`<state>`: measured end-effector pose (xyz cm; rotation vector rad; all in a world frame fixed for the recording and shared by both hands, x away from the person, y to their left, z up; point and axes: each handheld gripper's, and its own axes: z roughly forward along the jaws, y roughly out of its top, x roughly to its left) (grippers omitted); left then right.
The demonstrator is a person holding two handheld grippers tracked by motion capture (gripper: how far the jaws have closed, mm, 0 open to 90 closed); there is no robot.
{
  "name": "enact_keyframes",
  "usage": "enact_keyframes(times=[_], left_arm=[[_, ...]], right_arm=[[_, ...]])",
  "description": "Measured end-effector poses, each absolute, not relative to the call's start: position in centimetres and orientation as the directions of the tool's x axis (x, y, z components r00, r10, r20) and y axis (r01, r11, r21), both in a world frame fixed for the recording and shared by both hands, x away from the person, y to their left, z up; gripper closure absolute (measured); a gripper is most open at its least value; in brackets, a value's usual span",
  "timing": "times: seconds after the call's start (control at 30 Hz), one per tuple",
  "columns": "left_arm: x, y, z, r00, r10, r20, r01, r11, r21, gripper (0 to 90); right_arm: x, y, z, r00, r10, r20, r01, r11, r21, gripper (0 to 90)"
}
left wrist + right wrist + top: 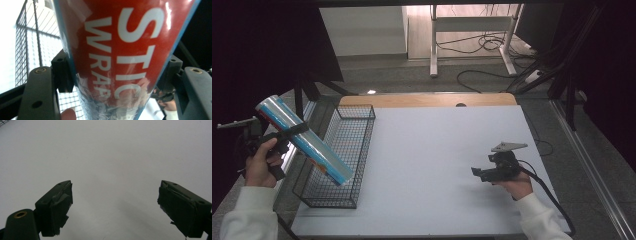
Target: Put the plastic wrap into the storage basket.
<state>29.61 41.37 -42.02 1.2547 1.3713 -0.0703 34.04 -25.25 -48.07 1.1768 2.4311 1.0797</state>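
My left gripper [291, 132] is shut on a long roll of cling wrap [304, 140], held tilted in the air at the table's left edge, its lower end over the black wire basket [362, 131]. In the left gripper view the roll's red label [120, 55] with white letters sits squeezed between the two black jaws, midway at my left gripper [117, 75]. My right gripper [478, 173] rests low over the white table [437, 150] at the right, open. In the right gripper view its jaws stand wide apart around my right gripper [115, 200] with bare table between them.
The wire basket stands along the table's left side, its mesh [32, 47] visible behind the roll. A wooden strip [427, 100] borders the table's far edge. Beyond it are a desk frame [472, 30] and floor cables [492, 45].
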Motion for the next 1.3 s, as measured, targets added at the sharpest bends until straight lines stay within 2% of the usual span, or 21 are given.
enact_keyframes(times=[0.23, 0.43, 0.67, 0.83, 1.3], left_arm=[[30.3, 40.7, -42.5, 0.271, 0.659, -0.702, 0.696, 0.369, 0.616, 32.1], [31.9, 38.9, -43.3, 0.249, 0.734, -0.632, 0.735, 0.282, 0.617, 32.1], [33.2, 38.1, -43.5, 0.219, 0.747, -0.628, 0.736, 0.297, 0.609, 32.1], [35.4, 36.8, -43.9, 0.168, 0.772, -0.613, 0.740, 0.312, 0.596, 32.1], [39.4, 33.7, -44.6, 0.075, 0.843, -0.533, 0.782, 0.282, 0.555, 31.9]], right_arm=[[34.1, -25.2, -48.1, -0.648, 0.755, 0.101, 0.583, 0.407, 0.703, 12.8], [34.1, -25.3, -48.1, -0.650, 0.754, 0.096, 0.581, 0.412, 0.702, 12.8], [34.2, -25.3, -48.2, -0.646, 0.758, 0.092, 0.585, 0.414, 0.698, 12.8], [34.2, -25.2, -48.3, -0.643, 0.760, 0.091, 0.588, 0.414, 0.695, 12.8], [34.2, -25.2, -48.3, -0.640, 0.764, 0.083, 0.590, 0.419, 0.690, 12.8]])
